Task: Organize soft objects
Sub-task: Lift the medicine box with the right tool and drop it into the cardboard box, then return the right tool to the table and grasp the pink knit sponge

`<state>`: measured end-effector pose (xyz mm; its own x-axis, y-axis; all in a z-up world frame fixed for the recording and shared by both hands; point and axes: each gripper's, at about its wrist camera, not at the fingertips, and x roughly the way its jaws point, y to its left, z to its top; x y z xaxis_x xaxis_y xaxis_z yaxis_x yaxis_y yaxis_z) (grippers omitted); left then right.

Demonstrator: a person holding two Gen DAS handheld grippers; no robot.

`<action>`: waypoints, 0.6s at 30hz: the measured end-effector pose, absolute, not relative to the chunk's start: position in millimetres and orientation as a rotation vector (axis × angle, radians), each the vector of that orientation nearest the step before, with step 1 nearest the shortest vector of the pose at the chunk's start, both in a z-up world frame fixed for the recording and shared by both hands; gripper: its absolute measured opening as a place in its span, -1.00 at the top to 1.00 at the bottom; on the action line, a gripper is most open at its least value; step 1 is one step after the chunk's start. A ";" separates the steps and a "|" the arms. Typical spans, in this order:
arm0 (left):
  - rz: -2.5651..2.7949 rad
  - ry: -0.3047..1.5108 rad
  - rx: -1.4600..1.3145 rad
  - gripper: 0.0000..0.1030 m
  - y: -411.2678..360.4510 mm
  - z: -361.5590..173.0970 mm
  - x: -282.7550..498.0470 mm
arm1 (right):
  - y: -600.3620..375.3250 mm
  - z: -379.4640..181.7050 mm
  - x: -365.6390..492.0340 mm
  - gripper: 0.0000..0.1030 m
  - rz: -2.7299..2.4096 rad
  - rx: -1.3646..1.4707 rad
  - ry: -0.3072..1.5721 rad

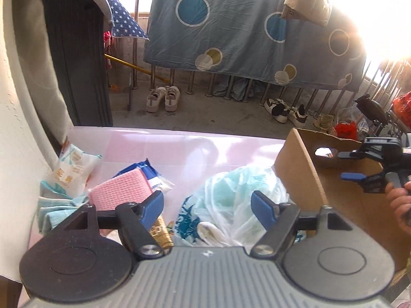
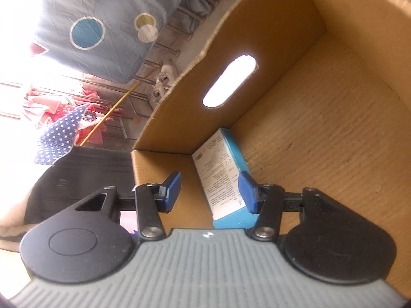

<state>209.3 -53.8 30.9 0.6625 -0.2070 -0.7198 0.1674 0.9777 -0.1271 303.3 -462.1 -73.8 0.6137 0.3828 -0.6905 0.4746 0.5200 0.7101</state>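
While the right gripper (image 2: pixel 209 192) rests released around the blue packet (image 2: pixel 223 179) in the box (image 2: pixel 321 141), the left gripper (image 1: pixel 207 206), fingers spread empty, should be lowered squarely over the bag (image 1: pixel 231 205) on the desk (image 1: pixel 159 148).

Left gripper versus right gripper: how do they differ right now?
The left gripper hovers over the plastic bag on the pink table; the right gripper reaches into the cardboard box, by the blue carton. Both have open jaws, holding nothing.

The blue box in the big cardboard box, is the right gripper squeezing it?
Apart. In the right wrist view the right gripper is open, with cardboard showing between the left pad and the blue box; the right pad overlaps it there, contact unclear.
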 end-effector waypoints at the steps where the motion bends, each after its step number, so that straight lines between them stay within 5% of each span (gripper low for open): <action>1: -0.193 0.801 -0.042 -0.48 -43.7 33.4 202.9 | -462.7 -59.4 297.0 0.01 -0.048 1.056 0.930; 13: -0.065 0.762 0.010 -0.40 20.3 9.3 179.0 | -320.0 16.3 300.4 0.01 0.369 0.953 0.970; 18: -0.050 0.808 -0.039 -0.14 37.4 -19.5 197.9 | -228.5 -6.3 334.1 0.01 0.463 0.866 1.091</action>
<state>197.9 37.4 -19.5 0.6896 -0.0595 -0.7217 0.0298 0.9981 -0.0538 334.1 -228.5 -6.3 0.4150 0.7069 -0.5728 0.0798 0.5989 0.7969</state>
